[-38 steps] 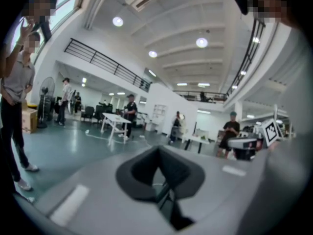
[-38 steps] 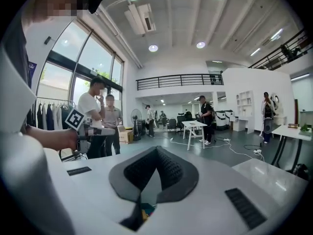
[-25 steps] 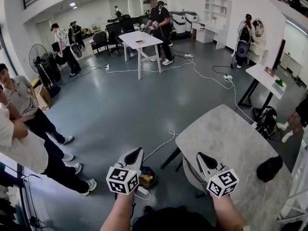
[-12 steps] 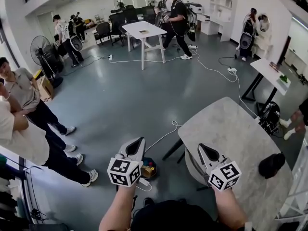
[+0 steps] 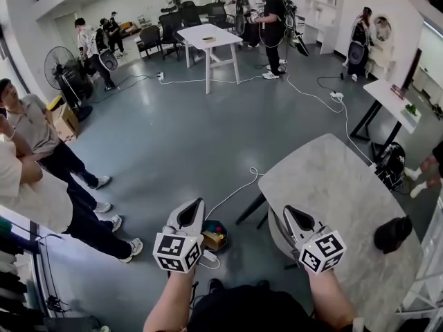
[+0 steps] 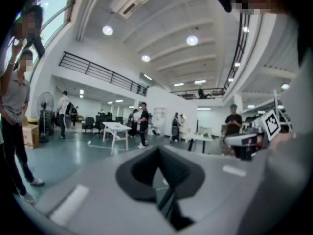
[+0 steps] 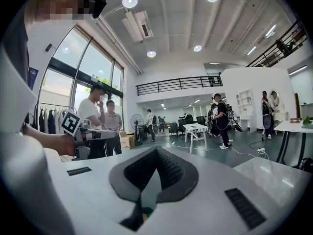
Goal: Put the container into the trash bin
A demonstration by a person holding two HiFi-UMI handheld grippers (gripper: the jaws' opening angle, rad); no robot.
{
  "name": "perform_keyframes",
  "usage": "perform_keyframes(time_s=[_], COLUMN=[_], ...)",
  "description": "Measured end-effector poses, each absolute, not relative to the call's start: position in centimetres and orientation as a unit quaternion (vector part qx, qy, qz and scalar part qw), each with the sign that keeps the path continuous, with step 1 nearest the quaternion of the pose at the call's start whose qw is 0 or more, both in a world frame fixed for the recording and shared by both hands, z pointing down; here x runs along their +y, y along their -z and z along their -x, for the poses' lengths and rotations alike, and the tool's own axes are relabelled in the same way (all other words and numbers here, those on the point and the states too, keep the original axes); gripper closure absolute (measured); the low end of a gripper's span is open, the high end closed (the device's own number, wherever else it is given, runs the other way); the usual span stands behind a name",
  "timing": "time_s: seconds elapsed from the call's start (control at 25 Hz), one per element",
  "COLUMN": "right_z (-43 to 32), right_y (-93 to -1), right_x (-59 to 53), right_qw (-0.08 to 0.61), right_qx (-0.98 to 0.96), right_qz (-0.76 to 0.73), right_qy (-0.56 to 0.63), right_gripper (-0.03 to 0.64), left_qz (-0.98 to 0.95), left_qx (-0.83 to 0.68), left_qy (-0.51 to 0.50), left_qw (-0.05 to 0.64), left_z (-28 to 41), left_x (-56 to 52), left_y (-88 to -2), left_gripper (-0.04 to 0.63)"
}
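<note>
Both grippers are held out level in front of me, empty, over the floor and the near edge of a round grey table [image 5: 339, 192]. My left gripper [image 5: 191, 214] is shut, its dark pads meeting at the tip [image 6: 159, 152]. My right gripper [image 5: 297, 218] is shut too, pads together [image 7: 156, 152]. A dark rounded object [image 5: 392, 232] lies on the table to the right of the right gripper; I cannot tell what it is. A black bin-like thing [image 5: 390, 166] stands on the floor past the table's far right edge.
A small colourful box [image 5: 214, 235] and a white cable [image 5: 235, 194] lie on the floor between the grippers. A chair [image 5: 278, 235] is tucked under the table. People stand at the left [image 5: 41, 151]. A white table [image 5: 211, 40] with more people is far back.
Both grippers stay nearly where they were, shut. The person by the far white table has walked to the right. My view has shifted slightly.
</note>
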State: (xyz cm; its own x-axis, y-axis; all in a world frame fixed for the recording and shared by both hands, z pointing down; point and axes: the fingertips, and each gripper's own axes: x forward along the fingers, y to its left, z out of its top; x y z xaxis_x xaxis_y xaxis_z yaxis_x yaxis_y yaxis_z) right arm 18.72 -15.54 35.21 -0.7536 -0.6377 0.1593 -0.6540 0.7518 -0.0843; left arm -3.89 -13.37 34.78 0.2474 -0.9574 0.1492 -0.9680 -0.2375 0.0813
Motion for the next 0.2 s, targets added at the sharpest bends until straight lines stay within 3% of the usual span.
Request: perform_keyframes(time_s=[0.2], right_z=[-18.55], right_y=[-35.26], right_x=[-15.05], right_qw=[0.06], right_qx=[-0.934], right_qz=[-0.345], right_qy=[-0.067], right_gripper=[0.624], left_qz=[-0.791], left_qx=[-0.606], left_qy=[-0.039], left_qw=[0.076], left_z=[3.38], left_x=[-12.38], left_y=[-35.16], left_gripper=[0.591])
